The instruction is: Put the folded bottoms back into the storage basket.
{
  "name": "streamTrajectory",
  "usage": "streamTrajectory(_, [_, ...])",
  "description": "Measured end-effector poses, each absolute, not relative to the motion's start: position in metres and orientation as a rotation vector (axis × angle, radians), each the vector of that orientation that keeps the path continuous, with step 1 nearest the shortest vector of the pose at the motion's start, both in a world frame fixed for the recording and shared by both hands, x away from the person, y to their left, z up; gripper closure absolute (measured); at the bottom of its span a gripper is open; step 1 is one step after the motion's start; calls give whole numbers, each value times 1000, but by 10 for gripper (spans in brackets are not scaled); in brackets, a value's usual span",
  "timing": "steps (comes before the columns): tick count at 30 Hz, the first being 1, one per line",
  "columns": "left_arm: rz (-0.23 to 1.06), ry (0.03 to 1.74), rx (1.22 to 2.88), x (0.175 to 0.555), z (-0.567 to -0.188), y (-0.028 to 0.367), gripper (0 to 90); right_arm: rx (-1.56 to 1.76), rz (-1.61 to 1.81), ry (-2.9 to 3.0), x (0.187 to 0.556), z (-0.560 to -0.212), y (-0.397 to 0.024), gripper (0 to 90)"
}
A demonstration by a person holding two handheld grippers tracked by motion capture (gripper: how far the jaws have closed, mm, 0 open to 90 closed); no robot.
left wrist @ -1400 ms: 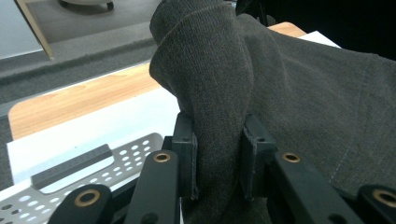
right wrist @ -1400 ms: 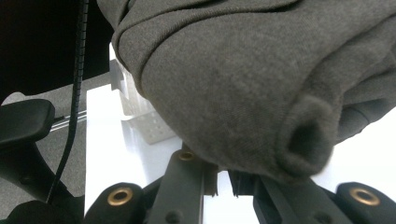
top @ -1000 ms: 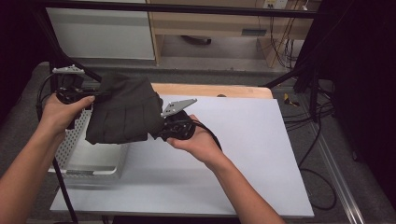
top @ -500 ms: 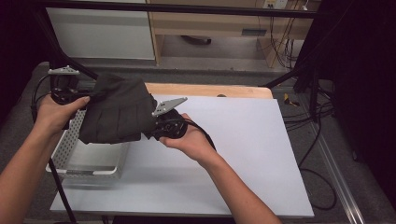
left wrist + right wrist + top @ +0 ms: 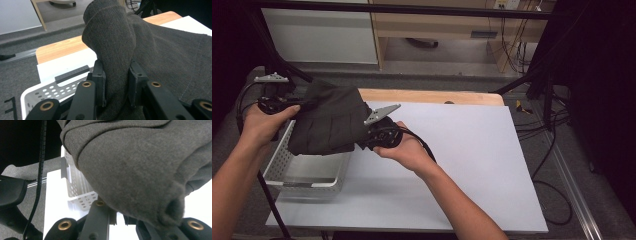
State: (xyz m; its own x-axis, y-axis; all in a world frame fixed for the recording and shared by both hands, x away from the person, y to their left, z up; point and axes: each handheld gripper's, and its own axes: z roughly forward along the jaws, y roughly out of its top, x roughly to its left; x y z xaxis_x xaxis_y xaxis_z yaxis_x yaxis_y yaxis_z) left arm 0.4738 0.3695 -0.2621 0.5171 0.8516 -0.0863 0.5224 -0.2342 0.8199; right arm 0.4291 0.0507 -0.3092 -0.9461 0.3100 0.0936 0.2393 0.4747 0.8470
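From the high view, the folded dark grey garment [image 5: 328, 121] hangs in the air between the two grippers, above the white perforated basket [image 5: 307, 172] at the near left of the table [image 5: 472, 165]. The left gripper [image 5: 304, 105] bites its far left edge and the right gripper [image 5: 362, 142] its near right edge. The bundle spreads wider than the basket's opening, so as I judge it a corner could catch on the rim and leave the cloth draped half outside.

In the left gripper view, the jaws are clamped on a thick bunched fold of the garment [image 5: 120, 57], with the basket [image 5: 35, 93] below. The fold is several layers deep (only the outer ones meet the pads), so an inner layer could slide free and the neat fold open.

In the right gripper view, the jaws close on the garment's [image 5: 140, 170] lower edge, low in the picture. That bite looks shallow, and a tug could pull the cloth out.
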Motion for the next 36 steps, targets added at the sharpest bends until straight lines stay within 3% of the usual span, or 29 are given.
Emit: streamTrajectory(36, [521,1173,1909,469,-273,394,715,489,1505,2659,432,-327,82,840])
